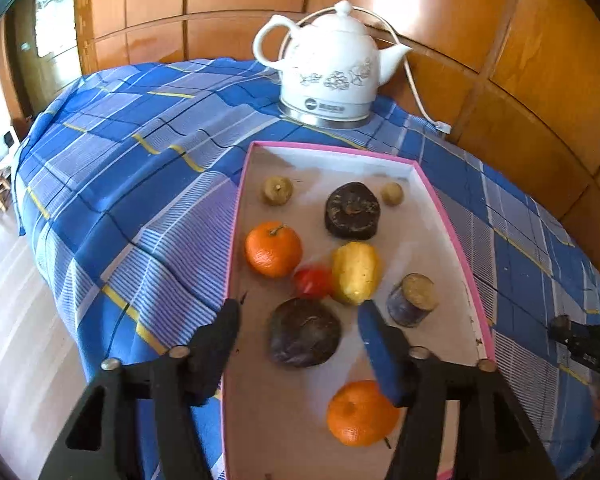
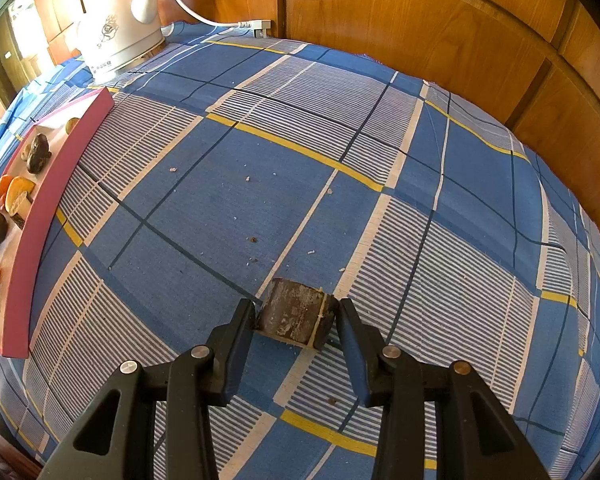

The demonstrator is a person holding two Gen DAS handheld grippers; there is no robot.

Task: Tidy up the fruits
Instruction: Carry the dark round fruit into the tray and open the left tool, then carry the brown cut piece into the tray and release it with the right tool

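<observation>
A dark brown round fruit chunk [image 2: 296, 316] on the blue checked tabletop [image 2: 300, 184] is gripped by the right tongs [image 2: 296, 320], well apart from the pink-rimmed cardboard tray [image 1: 452, 240]. The left tongs [image 1: 300, 320] are spread open, empty, over the tray. Next, the chunk probably must be lifted and carried into the tray.

Fruits [image 1: 274, 249] lie in the tray [image 1: 452, 236] on the tablecloth [image 1: 148, 184], kettle [image 1: 328, 68] behind it.

Right gripper [image 2: 298, 312] fingers clamped on dark cylindrical piece [image 2: 296, 314], blue checked tablecloth [image 2: 340, 200], pink tray [image 2: 32, 248] left

Red fruit [image 1: 312, 282] blurred; tray [image 2: 24, 264] cut off left.
</observation>
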